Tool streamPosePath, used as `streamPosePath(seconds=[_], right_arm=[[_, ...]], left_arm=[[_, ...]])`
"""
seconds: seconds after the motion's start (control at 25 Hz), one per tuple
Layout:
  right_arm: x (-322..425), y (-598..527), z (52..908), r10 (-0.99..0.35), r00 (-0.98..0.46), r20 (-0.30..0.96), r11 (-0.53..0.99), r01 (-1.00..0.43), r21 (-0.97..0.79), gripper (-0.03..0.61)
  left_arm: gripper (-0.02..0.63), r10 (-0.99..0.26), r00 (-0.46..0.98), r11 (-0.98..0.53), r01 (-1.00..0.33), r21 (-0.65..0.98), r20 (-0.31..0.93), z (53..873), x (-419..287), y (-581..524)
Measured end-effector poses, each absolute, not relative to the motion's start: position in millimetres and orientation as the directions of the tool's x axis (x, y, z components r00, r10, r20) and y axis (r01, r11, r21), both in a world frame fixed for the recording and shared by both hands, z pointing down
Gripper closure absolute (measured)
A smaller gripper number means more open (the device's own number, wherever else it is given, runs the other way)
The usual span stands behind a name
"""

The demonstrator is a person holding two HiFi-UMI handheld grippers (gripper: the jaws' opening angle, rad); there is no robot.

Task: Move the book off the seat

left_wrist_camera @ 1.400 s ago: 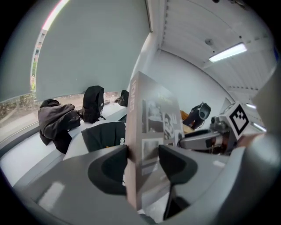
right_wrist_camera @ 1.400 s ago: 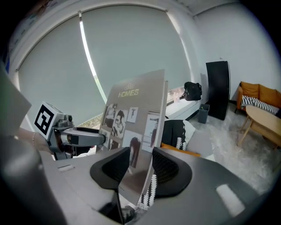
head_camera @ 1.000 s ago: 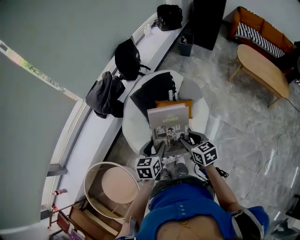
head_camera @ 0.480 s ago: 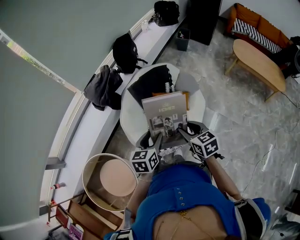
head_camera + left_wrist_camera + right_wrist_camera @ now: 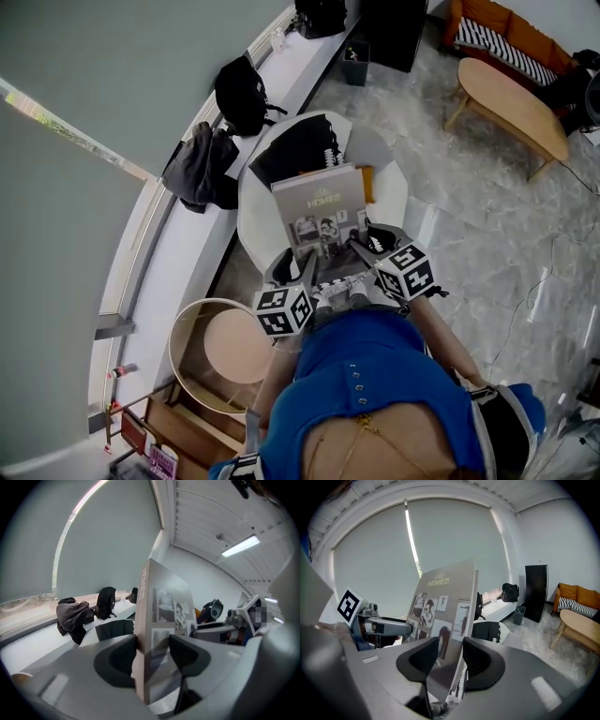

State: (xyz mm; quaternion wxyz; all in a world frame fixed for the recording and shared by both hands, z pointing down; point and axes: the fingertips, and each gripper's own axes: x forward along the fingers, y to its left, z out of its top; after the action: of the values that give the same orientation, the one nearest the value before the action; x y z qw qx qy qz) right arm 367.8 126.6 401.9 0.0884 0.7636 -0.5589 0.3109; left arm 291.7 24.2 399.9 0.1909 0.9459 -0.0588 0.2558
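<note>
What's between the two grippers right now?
The book spans it; the left gripper and right gripper each clamp one near corner. The head view shows this.

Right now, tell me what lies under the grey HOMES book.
An orange flat thing peeks out past the grey book on the white round seat; the book covers the rest.

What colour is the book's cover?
Grey-beige, with small black-and-white photos; the book shows best in the right gripper view.
</note>
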Motion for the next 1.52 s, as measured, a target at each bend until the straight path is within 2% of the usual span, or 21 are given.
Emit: streamPosePath(seconds=[1.52], right_arm=[[376.9,146.1,406.8,-0.805,0.155,0.573,-0.34,-0.912,-0.231,0.419]], left_arm=[[0.396,-0.043,0.855,-0.908,-0.249,0.337,0.516,404.6,298.0,45.3]])
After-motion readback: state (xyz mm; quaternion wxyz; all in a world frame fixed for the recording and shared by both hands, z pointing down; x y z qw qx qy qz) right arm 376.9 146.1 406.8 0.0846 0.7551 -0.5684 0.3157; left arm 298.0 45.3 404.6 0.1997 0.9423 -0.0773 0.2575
